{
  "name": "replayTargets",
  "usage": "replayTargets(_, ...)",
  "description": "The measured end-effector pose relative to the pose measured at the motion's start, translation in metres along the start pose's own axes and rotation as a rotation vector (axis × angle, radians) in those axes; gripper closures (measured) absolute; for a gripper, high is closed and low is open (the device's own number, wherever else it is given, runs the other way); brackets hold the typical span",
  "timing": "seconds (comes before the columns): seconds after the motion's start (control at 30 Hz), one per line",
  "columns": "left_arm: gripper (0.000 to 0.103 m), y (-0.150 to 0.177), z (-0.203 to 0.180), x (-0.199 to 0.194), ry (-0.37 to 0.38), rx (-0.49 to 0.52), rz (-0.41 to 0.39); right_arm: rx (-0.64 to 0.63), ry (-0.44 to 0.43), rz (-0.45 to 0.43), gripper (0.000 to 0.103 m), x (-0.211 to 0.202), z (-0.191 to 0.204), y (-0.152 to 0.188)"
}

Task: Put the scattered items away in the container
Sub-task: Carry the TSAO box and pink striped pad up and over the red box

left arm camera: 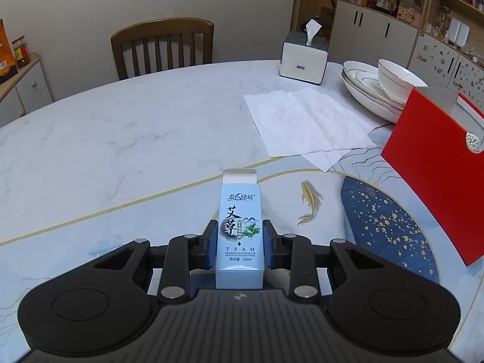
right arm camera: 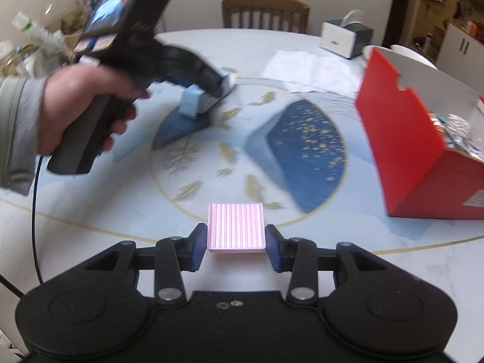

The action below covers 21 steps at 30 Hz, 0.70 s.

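Both pick-ups are judged done: a pale blue essential-oil carton (left arm camera: 239,233), top flap open, is clamped upright in the left tongs (left arm camera: 240,248) on the near counter (left arm camera: 121,139), while a pink ribbed square box (right arm camera: 236,227) is pinched in the right tongs (right arm camera: 236,243). Next, both must be carried right and released into the open red container (right arm camera: 402,139).

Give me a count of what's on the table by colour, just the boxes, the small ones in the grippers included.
Pale blue: 1, the herbal oil box, held in the left gripper
Pink: 1, the striped box, held in the right gripper
Red: 1, the open container
White and dark: 1, the tissue box
Total: 4
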State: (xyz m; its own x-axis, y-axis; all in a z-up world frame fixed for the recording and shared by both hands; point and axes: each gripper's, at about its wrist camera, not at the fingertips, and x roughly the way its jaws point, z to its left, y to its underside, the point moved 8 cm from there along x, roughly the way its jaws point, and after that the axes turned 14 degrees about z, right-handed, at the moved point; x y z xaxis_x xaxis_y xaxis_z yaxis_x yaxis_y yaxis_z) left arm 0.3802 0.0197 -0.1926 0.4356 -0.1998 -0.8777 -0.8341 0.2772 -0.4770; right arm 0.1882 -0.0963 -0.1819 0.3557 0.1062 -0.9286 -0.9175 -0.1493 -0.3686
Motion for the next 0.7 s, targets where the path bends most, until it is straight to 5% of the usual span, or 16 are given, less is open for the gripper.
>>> replayTargets(0.7, 0.075, 0.022, -0.079, -0.089, 0.055, 0.038, -0.07, 0.054, -0.018, -0.138, 0.063, -0.075, -0.087, -0.008)
